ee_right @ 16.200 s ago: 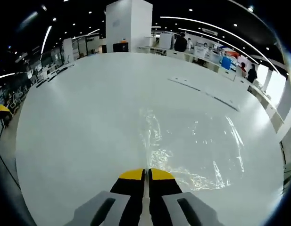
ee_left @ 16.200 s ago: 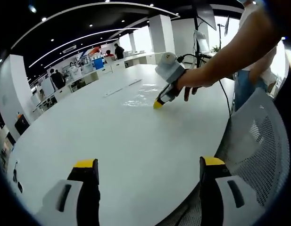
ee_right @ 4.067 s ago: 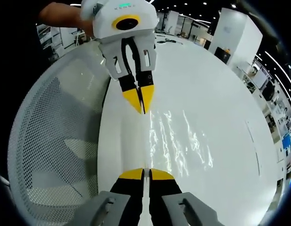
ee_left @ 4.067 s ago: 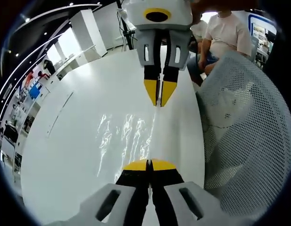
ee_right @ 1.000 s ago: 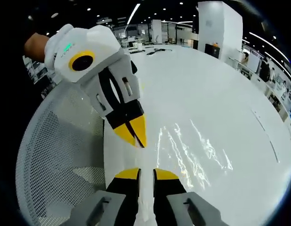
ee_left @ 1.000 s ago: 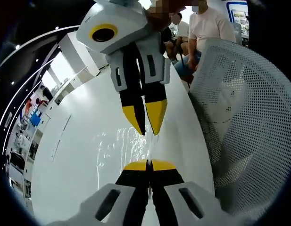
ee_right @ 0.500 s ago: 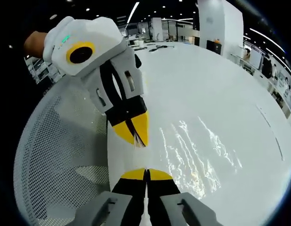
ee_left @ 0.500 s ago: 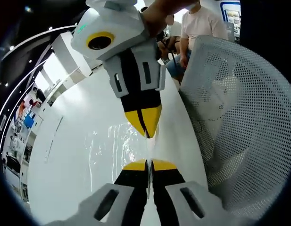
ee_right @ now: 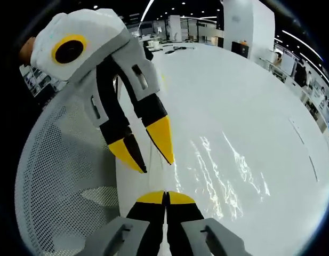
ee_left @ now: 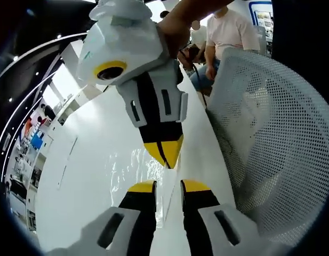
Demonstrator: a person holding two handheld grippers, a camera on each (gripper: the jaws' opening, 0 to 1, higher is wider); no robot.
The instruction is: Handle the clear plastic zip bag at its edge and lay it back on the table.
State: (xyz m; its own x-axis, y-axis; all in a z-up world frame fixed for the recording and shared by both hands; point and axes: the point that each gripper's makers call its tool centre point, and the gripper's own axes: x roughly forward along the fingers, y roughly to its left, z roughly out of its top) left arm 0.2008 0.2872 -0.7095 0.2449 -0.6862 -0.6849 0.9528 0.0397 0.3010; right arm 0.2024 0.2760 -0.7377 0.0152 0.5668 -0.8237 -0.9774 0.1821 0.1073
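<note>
- The clear plastic zip bag [ee_left: 133,172] lies flat on the white worktop [ee_left: 84,160], close to the worktop's edge; in the left gripper view it sits at about 10 o'clock from that view's own tongs, and glare picks out its wrinkles.
- In the right gripper view the zip bag [ee_right: 223,176] spreads toward 2 o'clock from the tongs at the bottom, its near edge running down to their tips.
- The left tongs [ee_left: 168,185] stand released, a clear gap between the two yellow tips; in the right gripper view the left tongs [ee_right: 153,153] come in from 11 o'clock with the tips spread above the bag's edge.
- The right tongs [ee_right: 165,197] are clenched, yellow tips pressed together right at the bag's near edge; whether film is pinched between them I cannot tell.
- In the left gripper view the right tongs [ee_left: 165,154] point down from 12 o'clock, tips together, a hand [ee_left: 177,33] wrapped round their body.
- A white mesh chair back [ee_left: 265,138] stands at 3 o'clock in the left gripper view, just beside the worktop's edge.
- A seated person in a white T-shirt [ee_left: 231,32] is at 1 o'clock beyond the chair.
</note>
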